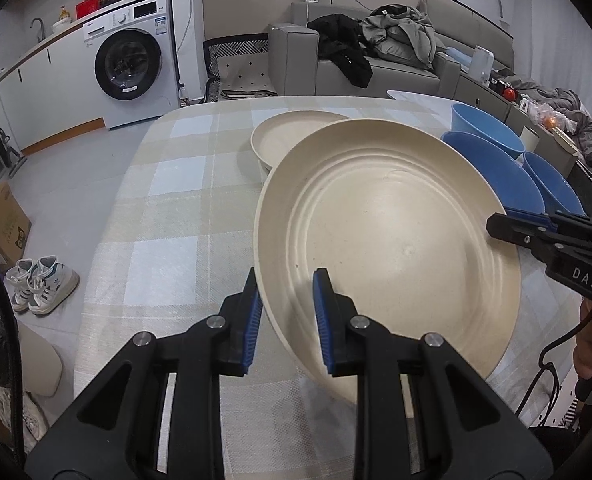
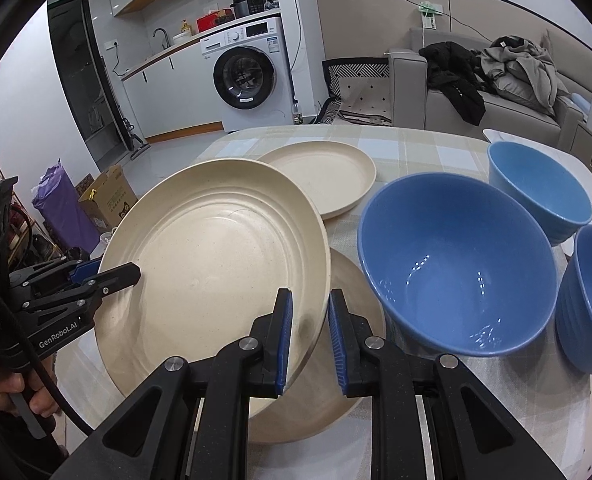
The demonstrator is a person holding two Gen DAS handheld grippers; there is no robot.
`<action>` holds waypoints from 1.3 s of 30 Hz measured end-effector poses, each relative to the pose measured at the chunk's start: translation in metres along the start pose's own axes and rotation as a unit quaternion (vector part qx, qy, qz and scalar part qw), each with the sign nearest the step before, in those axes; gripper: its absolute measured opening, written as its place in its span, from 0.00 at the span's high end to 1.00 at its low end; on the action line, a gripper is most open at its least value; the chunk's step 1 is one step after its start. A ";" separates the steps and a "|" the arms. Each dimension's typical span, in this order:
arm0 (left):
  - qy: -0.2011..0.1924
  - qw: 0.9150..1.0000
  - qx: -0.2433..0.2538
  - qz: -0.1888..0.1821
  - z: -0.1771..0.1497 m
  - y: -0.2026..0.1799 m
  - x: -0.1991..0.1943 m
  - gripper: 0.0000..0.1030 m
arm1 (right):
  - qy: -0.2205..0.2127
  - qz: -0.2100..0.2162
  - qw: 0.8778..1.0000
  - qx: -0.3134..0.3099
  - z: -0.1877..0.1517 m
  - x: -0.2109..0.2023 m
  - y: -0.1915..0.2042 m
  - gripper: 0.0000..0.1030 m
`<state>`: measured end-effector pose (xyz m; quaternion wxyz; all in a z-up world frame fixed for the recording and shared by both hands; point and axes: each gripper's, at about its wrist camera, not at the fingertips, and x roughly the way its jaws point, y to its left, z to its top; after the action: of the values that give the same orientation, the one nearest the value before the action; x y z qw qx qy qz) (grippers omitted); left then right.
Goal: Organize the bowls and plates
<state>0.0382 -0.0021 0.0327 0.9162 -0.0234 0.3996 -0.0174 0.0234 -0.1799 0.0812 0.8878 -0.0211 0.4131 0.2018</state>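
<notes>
The left gripper (image 1: pixel 288 316) pinches the near rim of a cream plate (image 1: pixel 392 240); the right gripper (image 2: pixel 310 336), marked "GenRobot.AI" on the left one seen from it, clamps the opposite rim. The plate hangs tilted above the checked table (image 1: pixel 168 208), over a second plate (image 2: pixel 360 312). A third plate (image 2: pixel 320 176) lies beyond, three blue bowls (image 2: pixel 456 264) beside. "DAS" shows on the right gripper's body.

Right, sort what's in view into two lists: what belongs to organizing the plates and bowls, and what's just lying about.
Belongs to the job:
- large cream plate, held at its rim by both the left gripper and the right gripper
- cream plate under it
- smaller cream plate behind
- three blue bowls

Just lying about:
- sneakers
- clothes on sofa
- cardboard box
- washing machine
</notes>
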 end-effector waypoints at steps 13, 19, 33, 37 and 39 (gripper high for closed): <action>0.012 1.000 0.009 -0.002 0.002 0.004 0.024 0.80 | 0.007 -0.003 1.000 0.018 -0.013 0.009 -0.008 0.80; 0.018 1.000 0.014 -0.003 -0.001 -0.001 0.034 0.80 | 0.012 -0.010 1.000 0.024 -0.016 0.015 -0.014 0.80; 0.022 0.999 0.023 -0.004 -0.009 -0.012 0.055 0.79 | 0.019 -0.030 0.999 0.032 -0.024 0.030 -0.026 0.79; 0.022 0.999 0.024 -0.001 -0.011 -0.013 0.060 0.78 | 0.019 -0.032 0.999 0.032 -0.027 0.031 -0.028 0.79; 0.023 0.999 0.026 0.000 -0.012 -0.014 0.063 0.78 | 0.019 -0.035 0.999 0.030 -0.027 0.033 -0.029 0.79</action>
<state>0.0721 -0.0193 -0.0203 0.9071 0.0010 0.4199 -0.0279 0.0340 -0.2006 0.0354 0.8863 -0.0132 0.4351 0.1580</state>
